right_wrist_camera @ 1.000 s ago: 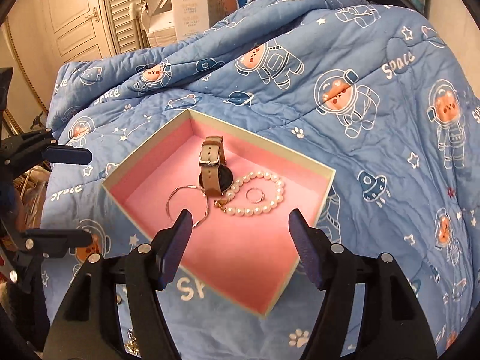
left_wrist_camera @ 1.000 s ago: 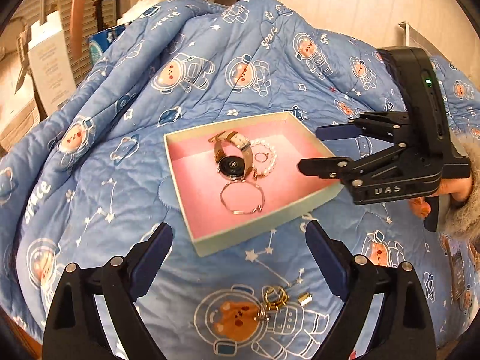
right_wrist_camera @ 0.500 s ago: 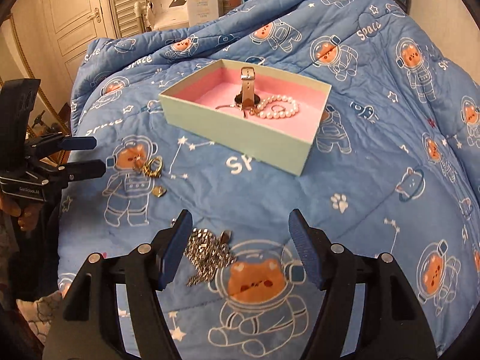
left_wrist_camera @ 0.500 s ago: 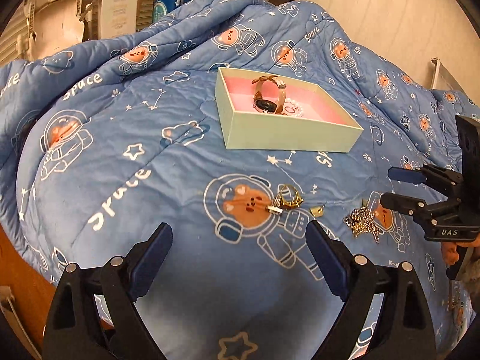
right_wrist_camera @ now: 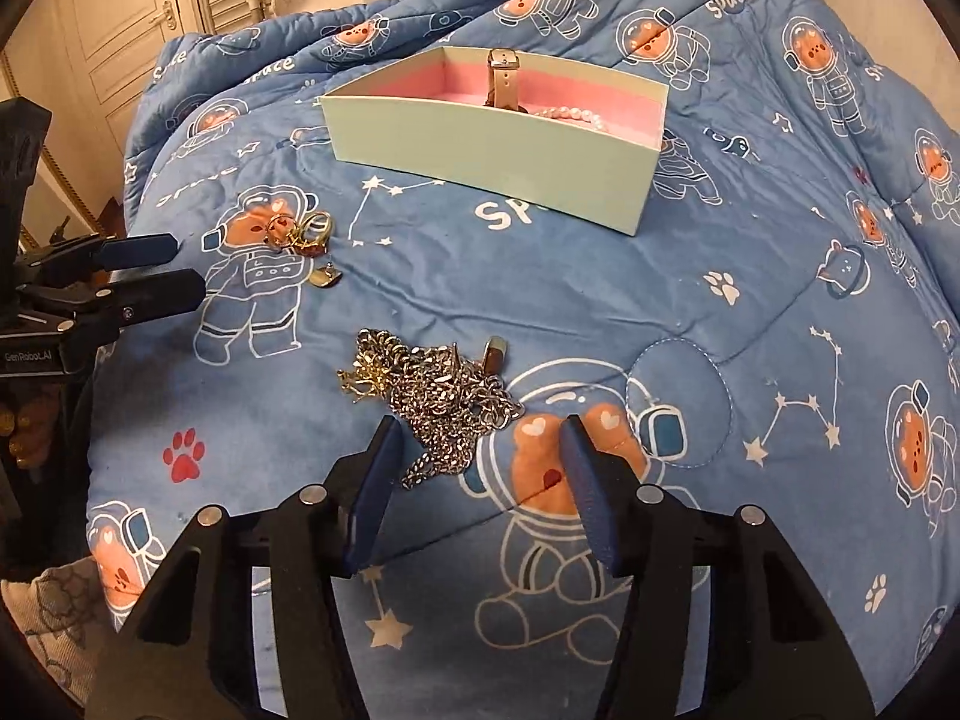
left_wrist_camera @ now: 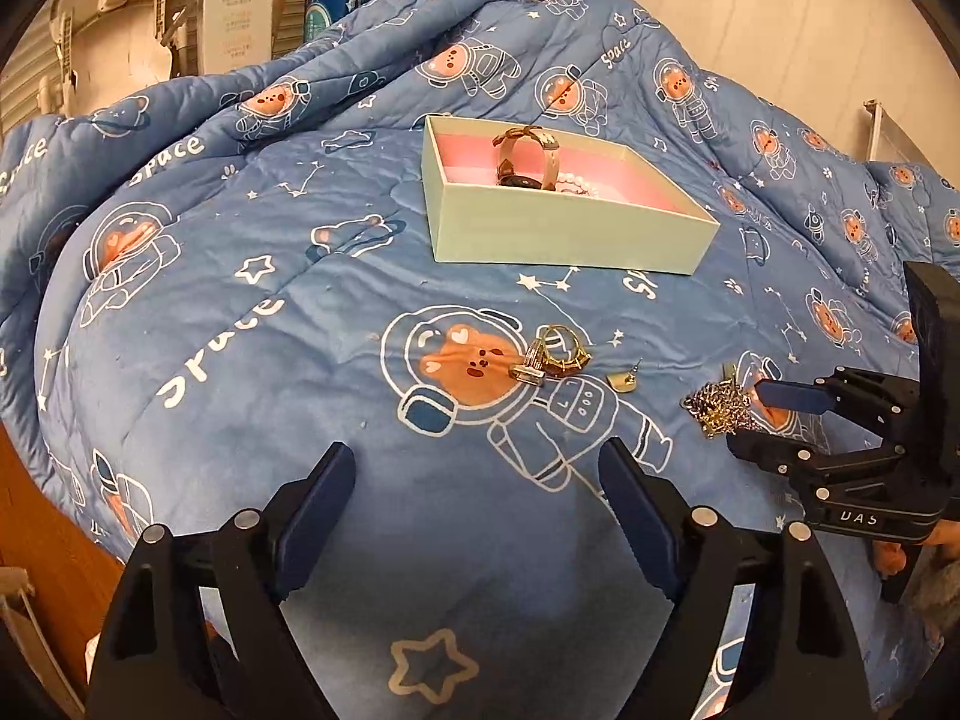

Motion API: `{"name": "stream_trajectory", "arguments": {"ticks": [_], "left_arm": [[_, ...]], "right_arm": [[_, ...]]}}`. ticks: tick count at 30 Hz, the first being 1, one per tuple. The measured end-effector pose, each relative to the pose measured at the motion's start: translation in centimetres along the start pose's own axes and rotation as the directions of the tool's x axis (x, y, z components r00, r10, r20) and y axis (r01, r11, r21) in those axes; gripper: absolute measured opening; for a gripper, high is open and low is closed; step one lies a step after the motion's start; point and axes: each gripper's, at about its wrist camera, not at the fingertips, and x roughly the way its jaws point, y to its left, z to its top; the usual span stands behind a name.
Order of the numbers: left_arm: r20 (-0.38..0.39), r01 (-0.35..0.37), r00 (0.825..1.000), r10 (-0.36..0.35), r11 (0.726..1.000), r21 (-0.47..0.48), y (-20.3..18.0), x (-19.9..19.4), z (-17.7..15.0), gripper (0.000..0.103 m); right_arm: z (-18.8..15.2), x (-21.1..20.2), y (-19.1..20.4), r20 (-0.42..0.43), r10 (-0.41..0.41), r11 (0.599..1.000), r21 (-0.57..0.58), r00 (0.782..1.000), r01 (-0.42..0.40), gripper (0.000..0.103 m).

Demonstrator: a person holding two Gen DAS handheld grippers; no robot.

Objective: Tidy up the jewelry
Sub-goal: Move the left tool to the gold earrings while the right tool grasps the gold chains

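Blue quilt (right_wrist_camera: 750, 300) printed with orange astronaut bears and white stars, mint box (right_wrist_camera: 498, 150) lined pink, silver chain (right_wrist_camera: 444, 402), beige watch strap (right_wrist_camera: 501, 81)

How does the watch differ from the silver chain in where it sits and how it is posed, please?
The watch sits inside the box, while the silver chain lies outside on the blue quilt. The watch's strap stands up in a loop; the chain is heaped flat in a tangle. The chain lies just ahead of the right hand-held gripper; the watch is farther off. Neither is held.

The box wall (right_wrist_camera: 492, 138) hides most of the watch (right_wrist_camera: 501, 81) and pearls (right_wrist_camera: 570, 115).
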Motion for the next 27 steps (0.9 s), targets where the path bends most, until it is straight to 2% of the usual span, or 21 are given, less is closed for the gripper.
{"name": "stream_trajectory", "arguments": {"ticks": [3,11,13,14,16,20,24,27], "left_arm": [[-0.001,-0.004,1.000,0.004,1.000,-0.004,0.0,0.2,0.0,0.080],[-0.002,-0.021,1.000,0.021,1.000,0.010,-0.3,0.8,0.1,0.080],[-0.001,-0.023,1.000,0.023,1.000,0.016,-0.4,1.0,0.3,0.077],[-0.001,-0.027,1.000,0.027,0.999,0.023,-0.5,1.2,0.4,0.075],[0.002,-0.037,0.999,0.037,0.999,0.033,-0.6,1.5,0.9,0.065],[-0.002,-0.029,1.000,0.029,0.999,0.045,-0.8,2.5,2.1,0.057],[-0.017,-0.042,0.999,0.045,0.994,0.106,-1.6,3.6,2.6,0.052],[-0.017,-0.035,0.999,0.038,0.991,0.133,-2.0,4.0,2.8,0.041]], "right_arm": [[0.0,0.1,0.3,0.022,-0.004,1.000,-0.001,1.000,0.004,0.047],[-0.9,-0.6,0.4,0.066,0.039,0.999,0.012,0.997,-0.040,0.016],[-1.1,-0.8,0.3,0.069,0.047,0.999,0.020,0.997,-0.048,0.012],[-1.2,-0.8,0.3,0.072,0.047,0.998,0.024,0.996,-0.049,0.012],[-1.5,-0.9,0.3,0.074,0.049,0.998,0.034,0.996,-0.052,0.012],[-1.6,-0.9,0.4,0.080,0.051,0.998,0.044,0.996,-0.055,0.012],[-1.6,-0.7,0.2,0.082,0.057,0.997,0.051,0.995,-0.061,0.012],[-1.6,-0.7,0.2,0.083,0.060,0.996,0.055,0.995,-0.064,0.012]]}}
